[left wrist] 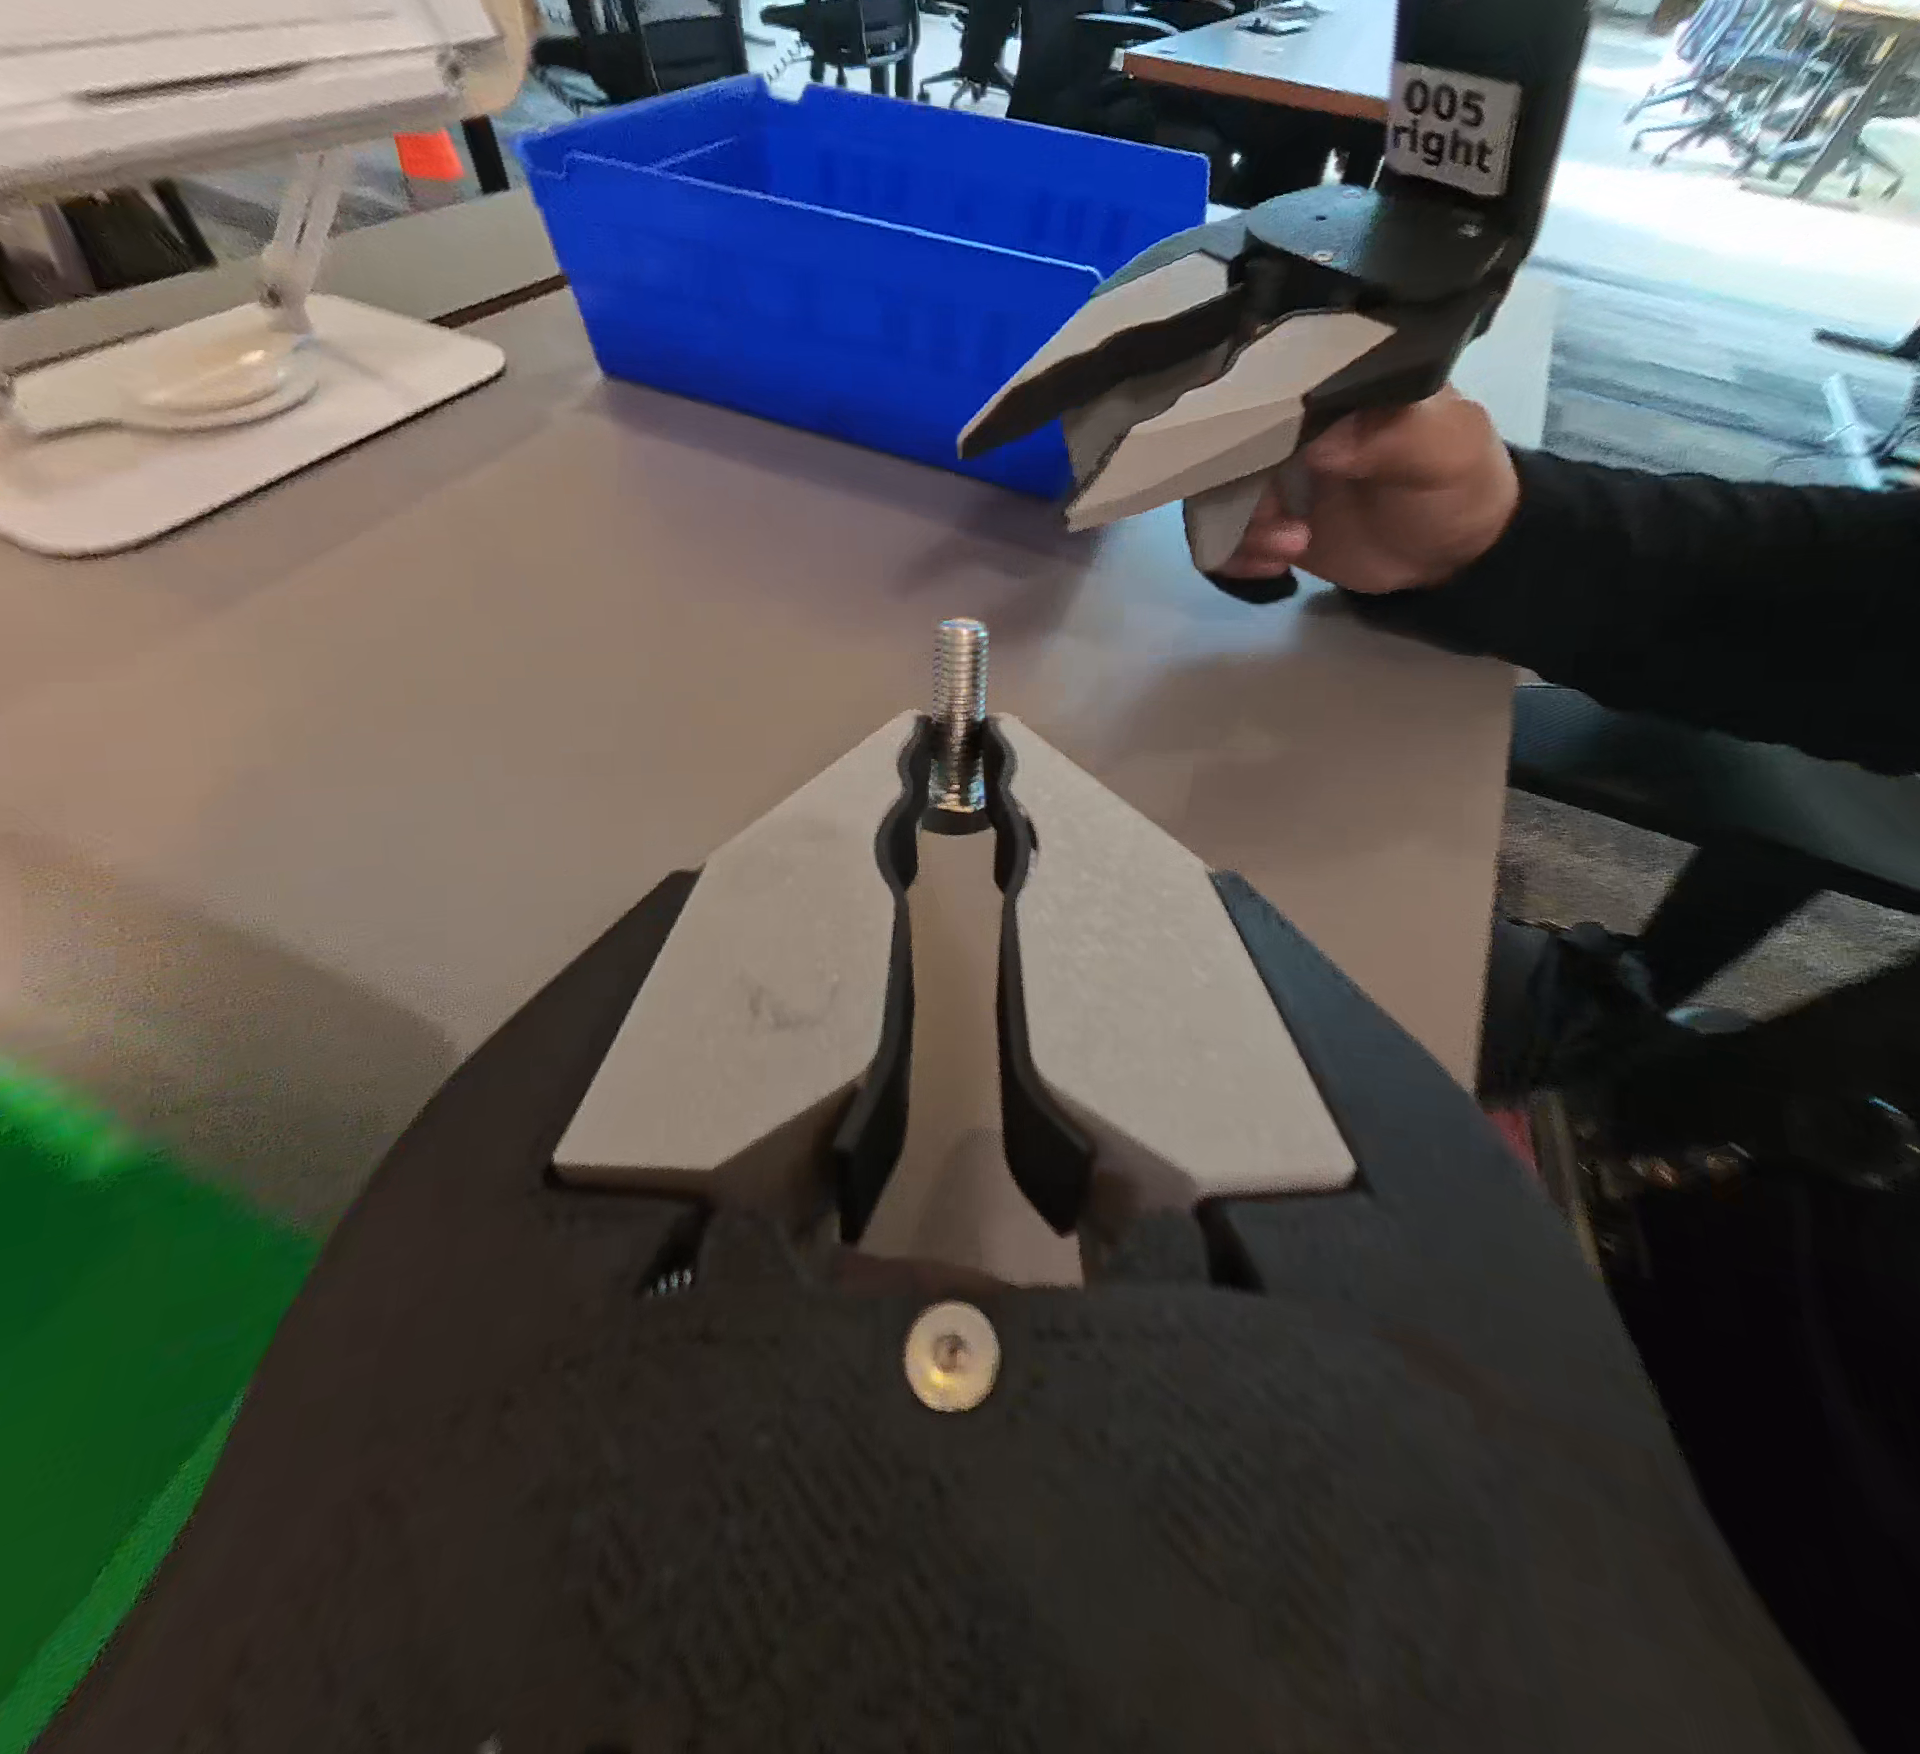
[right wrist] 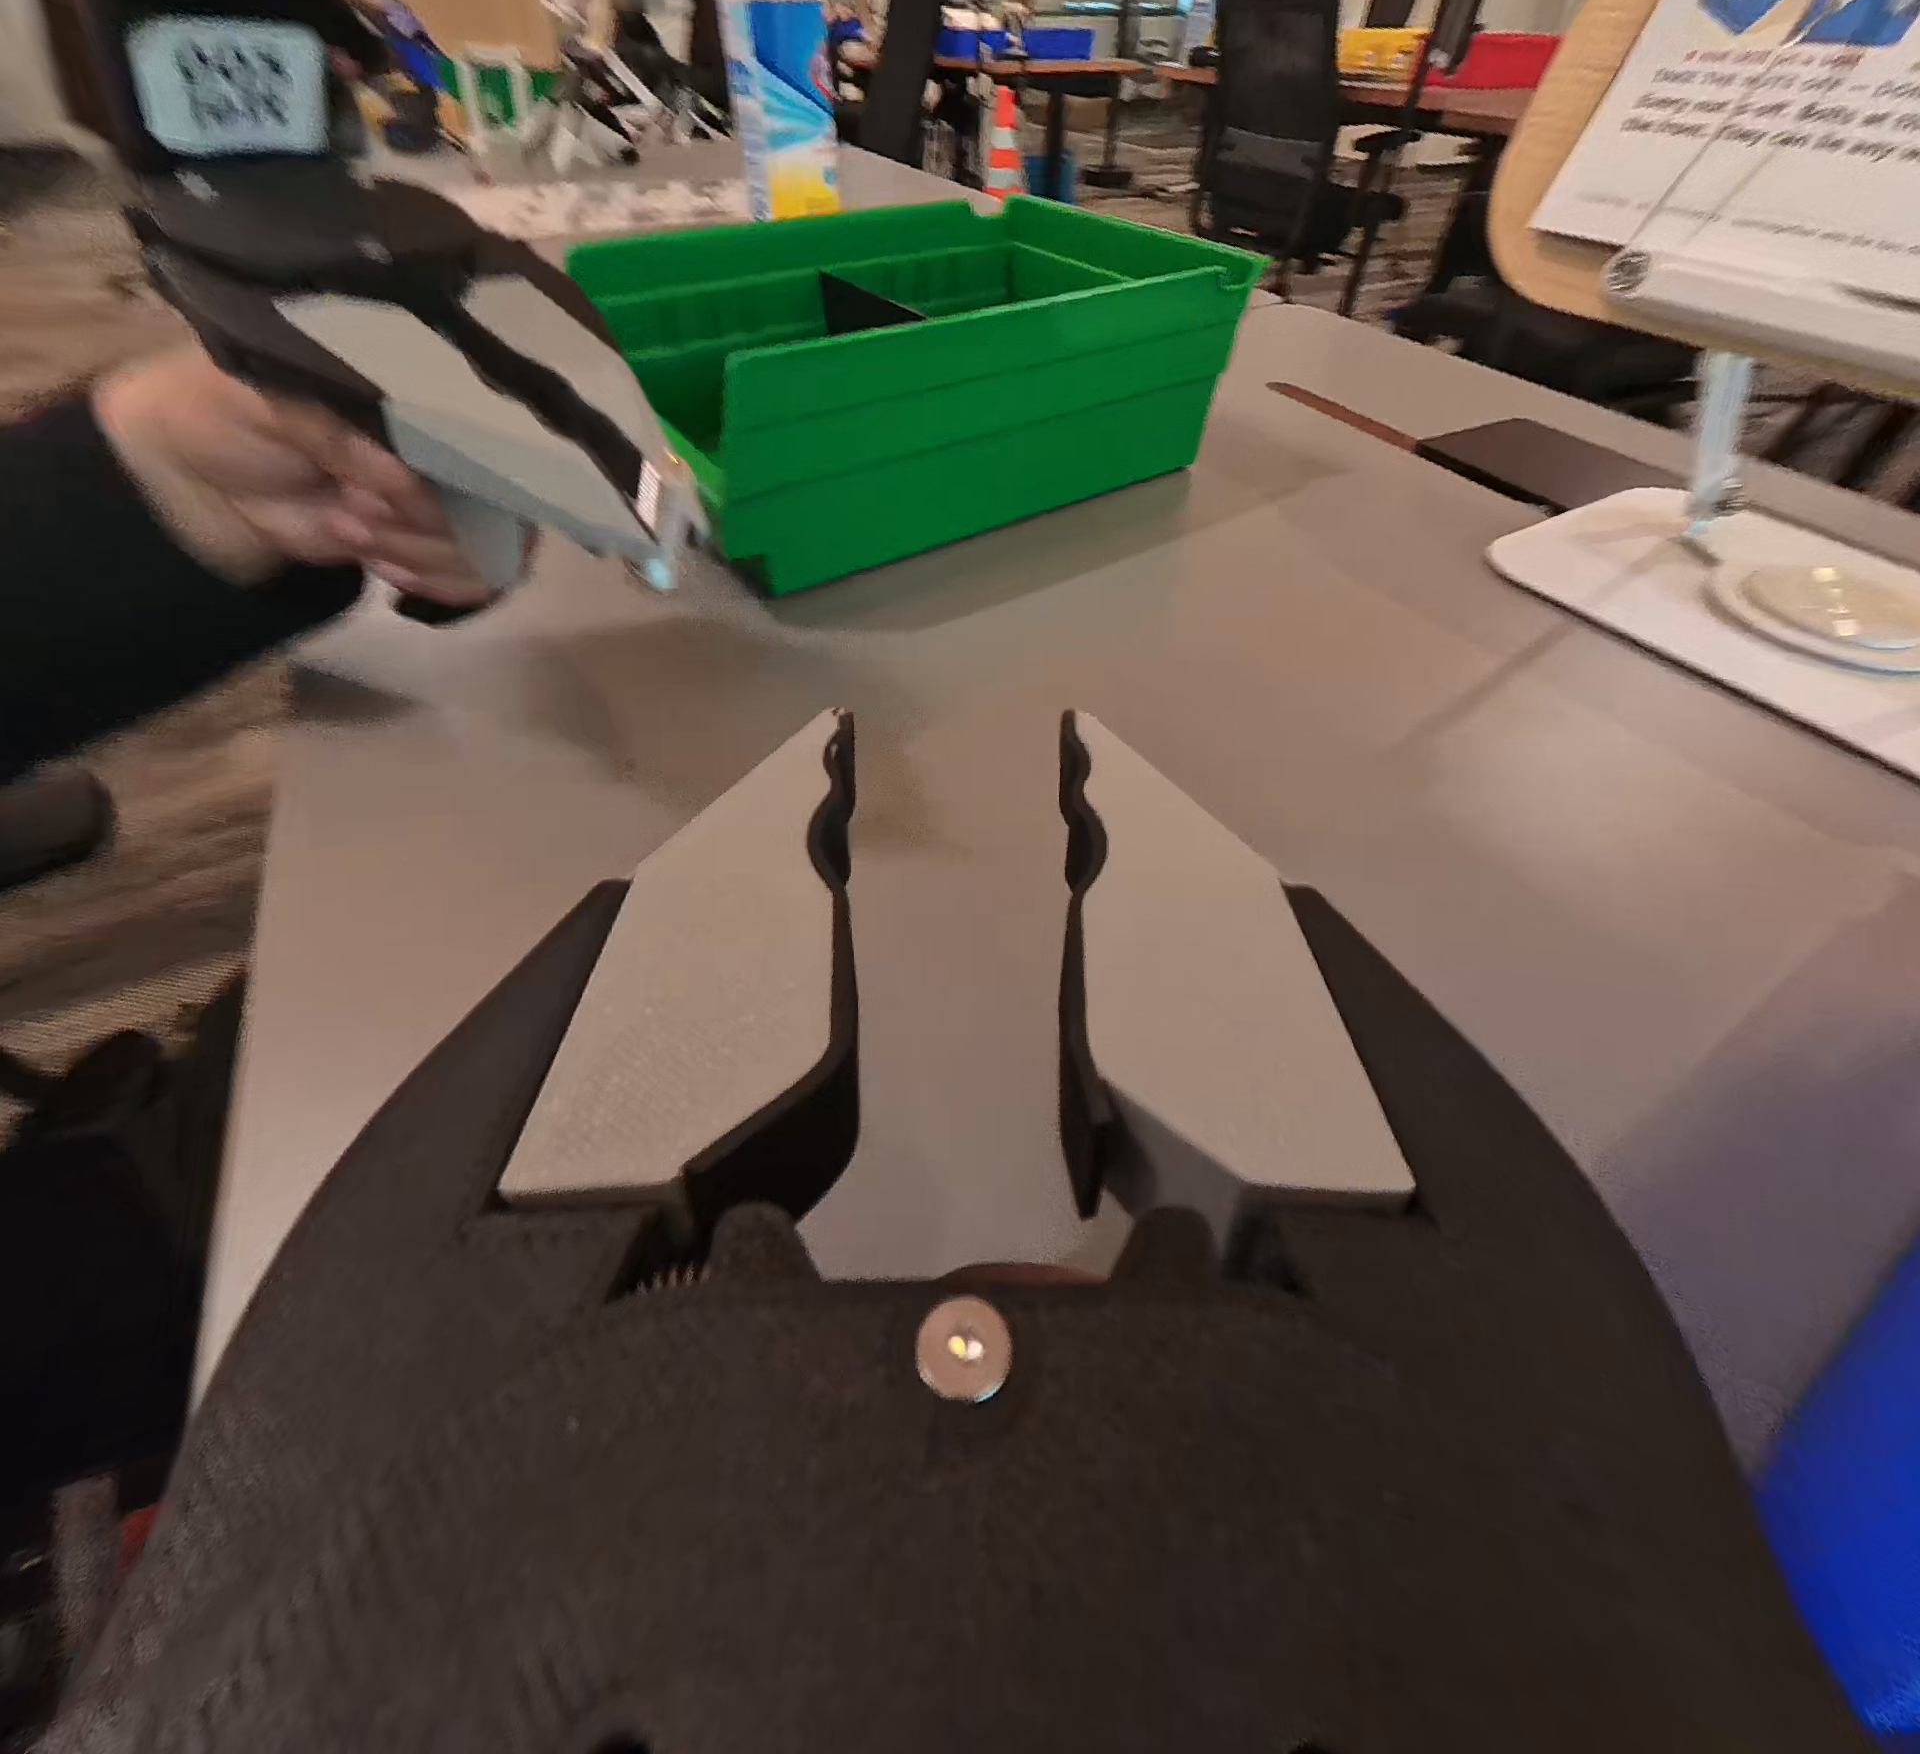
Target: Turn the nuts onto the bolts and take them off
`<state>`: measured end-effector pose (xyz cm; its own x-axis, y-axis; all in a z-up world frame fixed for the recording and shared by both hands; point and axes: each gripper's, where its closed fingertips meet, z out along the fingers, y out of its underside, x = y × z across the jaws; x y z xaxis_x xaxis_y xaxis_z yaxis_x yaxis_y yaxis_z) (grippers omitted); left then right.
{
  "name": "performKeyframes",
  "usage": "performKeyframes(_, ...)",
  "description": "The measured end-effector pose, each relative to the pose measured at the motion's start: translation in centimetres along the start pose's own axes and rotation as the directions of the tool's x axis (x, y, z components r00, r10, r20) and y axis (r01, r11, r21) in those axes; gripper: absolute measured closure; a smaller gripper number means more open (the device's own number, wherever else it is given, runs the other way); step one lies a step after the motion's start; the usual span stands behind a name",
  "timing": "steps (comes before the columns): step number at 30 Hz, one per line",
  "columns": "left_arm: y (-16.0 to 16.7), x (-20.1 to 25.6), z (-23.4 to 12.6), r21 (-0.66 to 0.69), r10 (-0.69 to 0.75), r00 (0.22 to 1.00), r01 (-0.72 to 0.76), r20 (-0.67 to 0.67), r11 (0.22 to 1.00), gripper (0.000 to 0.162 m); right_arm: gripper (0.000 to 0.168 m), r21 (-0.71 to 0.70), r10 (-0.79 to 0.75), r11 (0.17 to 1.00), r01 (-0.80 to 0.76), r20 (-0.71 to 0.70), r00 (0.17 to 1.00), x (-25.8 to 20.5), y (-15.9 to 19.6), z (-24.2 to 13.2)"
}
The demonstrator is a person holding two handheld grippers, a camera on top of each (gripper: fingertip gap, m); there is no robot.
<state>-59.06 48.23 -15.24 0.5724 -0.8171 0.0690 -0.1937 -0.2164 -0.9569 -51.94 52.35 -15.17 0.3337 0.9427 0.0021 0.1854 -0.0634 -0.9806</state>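
Above the table (left wrist: 520,665), left fingers (left wrist: 831,831) clamp bolt (left wrist: 960,665).

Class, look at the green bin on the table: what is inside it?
Inside the green bin a black divider and green ribbed partition walls show. The front wall hides the floor, so whether nuts or bolts lie there cannot be told.

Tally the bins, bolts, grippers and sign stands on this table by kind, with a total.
Bins: 2, blue bin and green bin
Bolts: 1, bolt in the left gripper
Grippers: 2, with the right gripper
Sign stands: 1, sign stand
Total: 6
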Motion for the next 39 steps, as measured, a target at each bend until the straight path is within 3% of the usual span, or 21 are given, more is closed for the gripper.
performKeyframes(4,-1.8,0.6,4.3,0.109,0.183,0.979,-0.192,0.089,0.975,0.155,0.132,-0.002,0.262,0.962,-0.274,0.289,0.921,-2.6,-0.5,0.0)
performKeyframes(7,-2.5,1.2,6.3,0.163,0.185,0.980,-0.194,0.071,0.967,0.155,0.132,0.084,0.297,0.935,-0.344,0.342,0.892,-2.3,-2.1,-0.7)
performKeyframes(13,-3.0,1.4,7.6,0.208,0.149,0.986,-0.163,0.079,0.965,0.155,0.137,0.106,0.278,0.942,-0.317,0.279,0.919,-1.0,-2.0,0.2)
performKeyframes(15,-2.3,1.2,7.9,0.169,0.160,0.982,-0.176,0.104,0.970,0.155,0.160,0.084,0.237,0.960,-0.269,0.271,0.933,-1.2,-1.7,0.8)
performKeyframes(19,-1.9,0.4,7.8,0.145,0.138,0.981,-0.158,0.138,0.977,0.155,0.162,0.058,0.150,0.985,-0.161,0.169,0.974,-0.6,-0.9,1.5)
performKeyframes(23,-2.2,-1.0,7.3,0.160,0.107,0.980,-0.134,0.168,0.978,0.150,0.162,-0.037,0.058,0.998,-0.059,-0.051,0.997,3.2,1.0,2.1)
performKeyframes(26,-2.8,-2.3,7.5,0.113,0.081,0.983,-0.101,0.163,0.988,0.138,0.162,-0.089,0.089,0.991,-0.096,-0.082,0.993,5.0,2.0,3.0)
performKeyframes(32,-4.6,-4.1,9.3,0.148,0.087,0.986,-0.109,0.146,0.983,0.120,0.162,-0.054,0.062,0.996,-0.068,-0.103,0.993,6.8,1.2,4.5)
performKeyframes(34,-3.7,-4.4,9.7,0.179,0.077,0.987,-0.102,0.139,0.979,0.123,0.162,-0.038,0.061,0.997,-0.064,-0.080,0.995,6.7,1.2,4.9)
performKeyframes(36,-2.8,-3.2,9.7,0.169,0.027,0.999,-0.032,0.029,0.985,0.125,0.162,-0.030,0.078,0.996,-0.078,-0.012,0.997,6.0,1.0,5.1)
performKeyframes(39,-3.9,-4.4,8.5,0.278,-0.056,0.998,0.049,0.020,0.959,0.130,0.162,-0.011,0.112,0.994,-0.111,0.102,0.988,4.7,0.7,5.0)
